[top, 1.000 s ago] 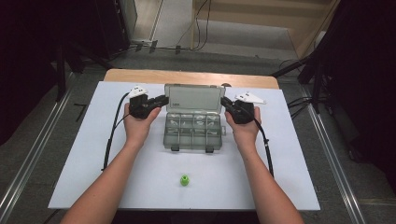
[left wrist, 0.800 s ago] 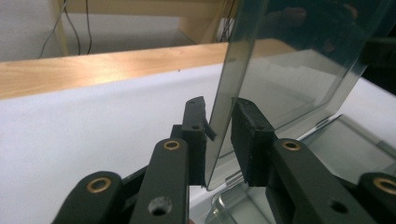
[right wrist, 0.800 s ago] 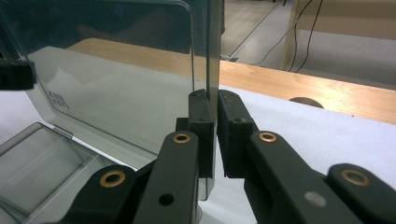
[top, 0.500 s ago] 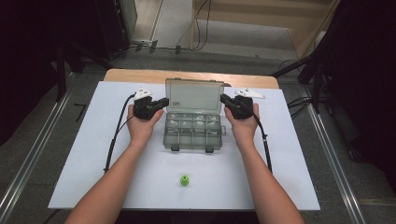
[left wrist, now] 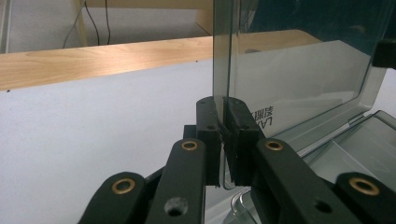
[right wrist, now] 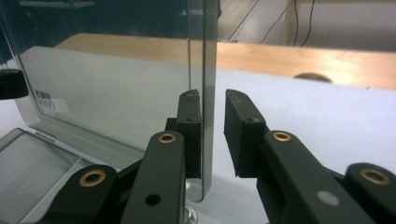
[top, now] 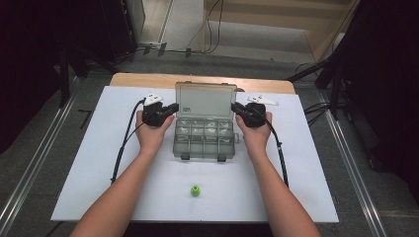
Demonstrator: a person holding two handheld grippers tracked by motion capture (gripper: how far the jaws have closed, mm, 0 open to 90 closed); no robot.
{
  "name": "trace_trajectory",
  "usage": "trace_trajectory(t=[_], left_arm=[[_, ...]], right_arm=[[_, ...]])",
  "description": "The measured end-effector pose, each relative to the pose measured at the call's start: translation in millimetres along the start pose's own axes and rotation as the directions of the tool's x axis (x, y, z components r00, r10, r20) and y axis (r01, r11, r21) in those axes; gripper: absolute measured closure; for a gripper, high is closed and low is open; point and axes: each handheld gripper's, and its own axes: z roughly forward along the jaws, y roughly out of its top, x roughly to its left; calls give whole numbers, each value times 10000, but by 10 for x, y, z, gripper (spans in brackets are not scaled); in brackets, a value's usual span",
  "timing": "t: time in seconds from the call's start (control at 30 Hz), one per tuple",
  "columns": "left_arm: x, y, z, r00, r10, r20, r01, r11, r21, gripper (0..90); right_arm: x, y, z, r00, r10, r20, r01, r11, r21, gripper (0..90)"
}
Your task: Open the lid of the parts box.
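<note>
Right gripper view: lid [right wrist: 116, 93] between gripper [right wrist: 212, 135] jaws.

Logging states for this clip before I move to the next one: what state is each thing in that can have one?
Organizer box: open, flat on the table.
Lid: raised upright, a gripper on each side edge.
Left gripper: shut on the lid's edge.
Right gripper: jaws have just been opening; the lid's edge stands between them with a gap at one pad.
Green piece: loose on the white table, untouched.

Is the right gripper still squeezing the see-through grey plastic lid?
Apart: in the right gripper view the right gripper has just been opening, one pad clear of the lid.
</note>
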Motion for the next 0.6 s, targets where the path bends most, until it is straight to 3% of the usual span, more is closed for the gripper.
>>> trace_trajectory(t=[0.17,0.37,0.4,0.6], left_arm=[[17,20,16,9998,-169,90,168,9997,156,837],[54,38,37,9982,-537,255,528,9980,340,834],[55,36,45,9969,-745,250,737,9967,329,833],[95,35,64,9927,-1109,466,1091,9933,390,829]], right_arm=[[-19,-17,46,9997,207,-137,-206,9998,14,790],[-36,-22,71,9969,772,-175,-770,9970,93,803],[-38,-23,79,9964,838,-133,-836,9964,108,804],[-61,-21,85,9943,1038,-262,-1033,9944,207,809]])
